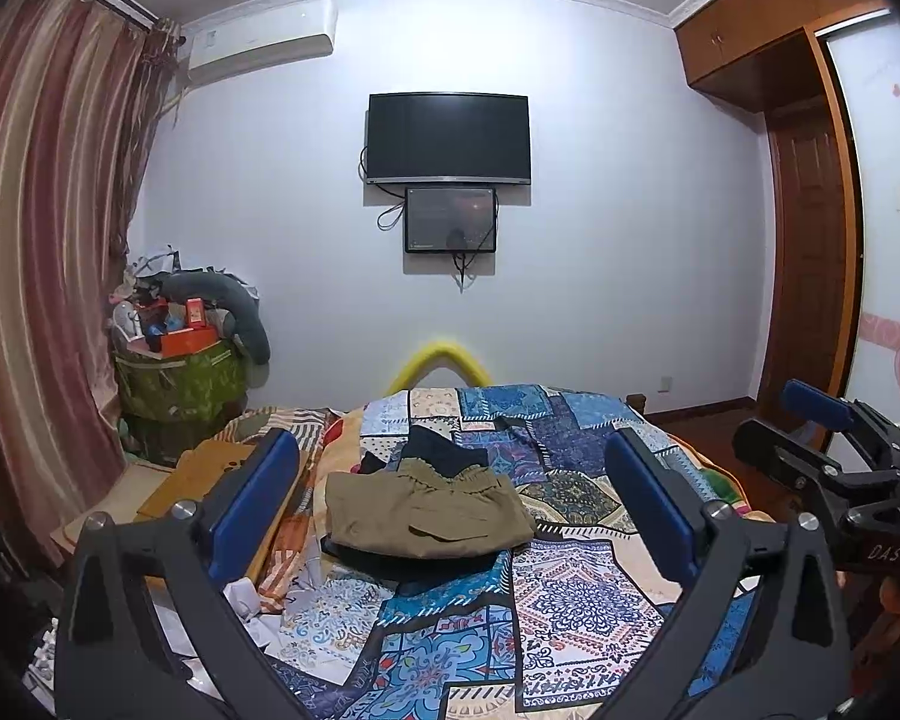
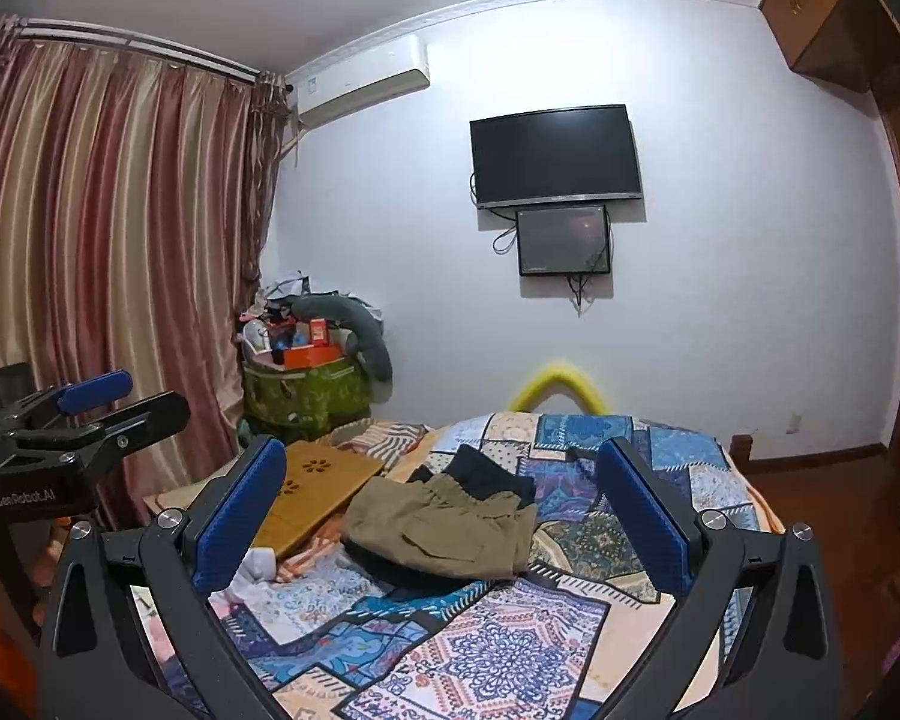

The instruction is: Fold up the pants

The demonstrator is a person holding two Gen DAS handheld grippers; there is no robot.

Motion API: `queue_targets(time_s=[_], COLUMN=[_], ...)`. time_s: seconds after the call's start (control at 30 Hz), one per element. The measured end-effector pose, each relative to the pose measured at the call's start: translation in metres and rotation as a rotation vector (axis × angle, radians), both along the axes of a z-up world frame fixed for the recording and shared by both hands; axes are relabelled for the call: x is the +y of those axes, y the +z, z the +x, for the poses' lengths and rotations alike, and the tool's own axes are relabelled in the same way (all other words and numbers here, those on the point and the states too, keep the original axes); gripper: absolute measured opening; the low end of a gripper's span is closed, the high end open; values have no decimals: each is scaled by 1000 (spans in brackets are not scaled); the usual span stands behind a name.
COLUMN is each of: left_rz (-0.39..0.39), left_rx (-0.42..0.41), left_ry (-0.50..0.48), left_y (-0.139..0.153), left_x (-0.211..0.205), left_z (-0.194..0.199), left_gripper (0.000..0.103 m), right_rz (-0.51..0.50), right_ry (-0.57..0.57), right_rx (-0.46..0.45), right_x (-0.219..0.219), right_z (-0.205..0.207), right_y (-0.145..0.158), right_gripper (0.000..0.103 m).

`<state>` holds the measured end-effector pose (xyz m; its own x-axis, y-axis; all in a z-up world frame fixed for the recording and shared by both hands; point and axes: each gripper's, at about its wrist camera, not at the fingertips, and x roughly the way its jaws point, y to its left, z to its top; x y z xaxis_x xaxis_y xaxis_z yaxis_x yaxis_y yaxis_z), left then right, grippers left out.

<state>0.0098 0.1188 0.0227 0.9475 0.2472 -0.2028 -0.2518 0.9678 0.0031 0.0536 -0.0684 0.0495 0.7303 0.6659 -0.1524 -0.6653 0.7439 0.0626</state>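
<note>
Read from left to right, the scene is being bounded at the far left by the striped curtain [image 1: 36, 228], with one green bag [image 1: 180, 384] of clutter being kept in the corner beside it and one wooden lap tray [image 2: 321, 495] lying at the bed's left edge. The left gripper [image 1: 450, 498] is being held with its jaws spread as wide as they go, nothing being gripped and nothing lying between the blue pads. Ahead of it, on the patchwork quilt [image 1: 570, 600] of the bed, one pair of khaki pants [image 1: 429, 516] is lying as a compact rectangular packet on top of a darker garment [image 1: 444, 453], whose black edge is showing behind and below it. The right gripper [image 2: 444, 504] is likewise being held fully open and empty, apart from the cloth. Judged from the tidy packet and both tools standing clear, the fold is being treated as finished or nearly so, the release step being the one in hand. If another fold is wanted, the next move is calling for both grippers to be brought down to one edge of the packet and closed on the top layers only, the dark garment beneath being left alone. Counted: two grippers, one khaki pair, one dark garment, two wall screens.
</note>
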Motion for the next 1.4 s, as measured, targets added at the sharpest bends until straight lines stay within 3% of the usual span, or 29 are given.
queue_targets(time_s=[1.4], left_rz=[-23], left_rx=[36], left_ry=[-13], left_y=[-14], left_x=[6], left_z=[11], left_gripper=[103], right_rz=[-20], right_ry=[-38], right_rx=[33], right_x=[-5], right_z=[1], right_y=[-3], right_gripper=[103])
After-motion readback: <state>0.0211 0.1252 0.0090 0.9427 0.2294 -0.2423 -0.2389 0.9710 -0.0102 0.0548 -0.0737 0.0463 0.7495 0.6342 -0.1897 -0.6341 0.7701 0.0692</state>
